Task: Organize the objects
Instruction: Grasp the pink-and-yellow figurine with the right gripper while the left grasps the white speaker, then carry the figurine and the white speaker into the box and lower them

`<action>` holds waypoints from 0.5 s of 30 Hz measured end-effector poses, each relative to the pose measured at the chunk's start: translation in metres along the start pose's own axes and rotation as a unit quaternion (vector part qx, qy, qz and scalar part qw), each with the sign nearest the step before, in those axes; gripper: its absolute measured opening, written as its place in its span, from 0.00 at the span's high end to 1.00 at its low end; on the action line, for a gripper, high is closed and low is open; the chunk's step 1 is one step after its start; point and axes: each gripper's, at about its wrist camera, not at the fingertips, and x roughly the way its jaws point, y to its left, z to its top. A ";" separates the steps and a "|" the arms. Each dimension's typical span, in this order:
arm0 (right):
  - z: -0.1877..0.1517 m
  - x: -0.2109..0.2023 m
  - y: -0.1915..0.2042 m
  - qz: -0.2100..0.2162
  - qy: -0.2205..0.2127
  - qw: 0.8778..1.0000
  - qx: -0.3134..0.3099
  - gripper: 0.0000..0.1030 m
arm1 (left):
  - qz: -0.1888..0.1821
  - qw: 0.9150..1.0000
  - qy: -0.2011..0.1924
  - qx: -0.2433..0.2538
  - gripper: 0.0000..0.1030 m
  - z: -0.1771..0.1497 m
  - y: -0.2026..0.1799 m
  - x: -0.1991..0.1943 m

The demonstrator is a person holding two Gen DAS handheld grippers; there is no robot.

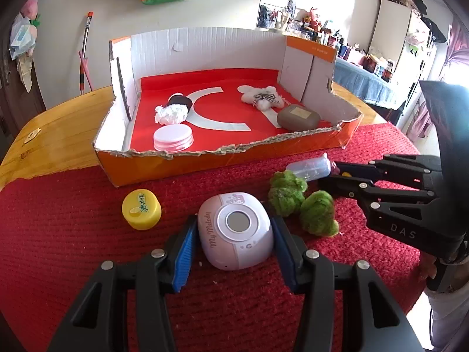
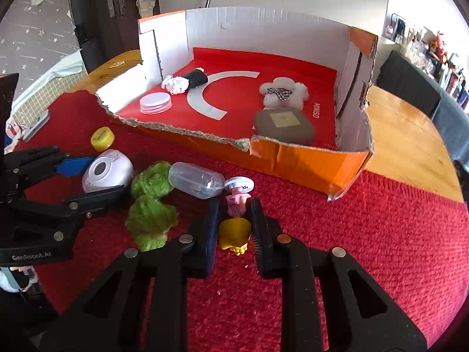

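On the red mat in front of the torn orange cardboard box (image 1: 222,158), several things wait to be put away, while four already lie inside on its red liner: a white jar lid (image 1: 173,138), a black-and-white bundle (image 1: 173,109), a white plush toy with a checked bow (image 1: 261,97) and a flat brown case (image 1: 298,117). So the sorting looks partly done. The left tongs (image 1: 233,242) have a pale lilac, rounded gadget (image 1: 234,230) between their blue pads; the pads stand at its flanks and seem to touch, though I cannot tell whether they press it firmly yet. The right tongs (image 2: 234,223) are closed narrowly on a small pink-and-yellow figurine (image 2: 236,220), which rests low near the mat. Both objects sit outside the box, just short of its ragged front wall. Still loose on the mat are a yellow cap (image 1: 141,209) left of the gadget, a green fuzzy toy (image 1: 303,206) between the two tongs, and a clear plastic capsule (image 2: 196,179) beside the figurine. By my judgement roughly half the items remain to be moved.
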 end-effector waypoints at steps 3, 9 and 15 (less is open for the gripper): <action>-0.002 -0.007 -0.003 0.017 -0.007 1.000 0.019 0.81 | -0.008 1.000 -0.004 -0.003 0.50 0.000 0.000 -0.006; -0.003 -0.032 -0.004 0.035 -0.035 0.998 0.040 0.81 | -0.015 1.000 -0.022 -0.001 0.50 0.002 -0.002 -0.022; 0.000 -0.046 0.002 0.044 -0.047 0.997 0.039 0.81 | -0.017 0.999 -0.035 -0.002 0.50 0.002 -0.001 -0.035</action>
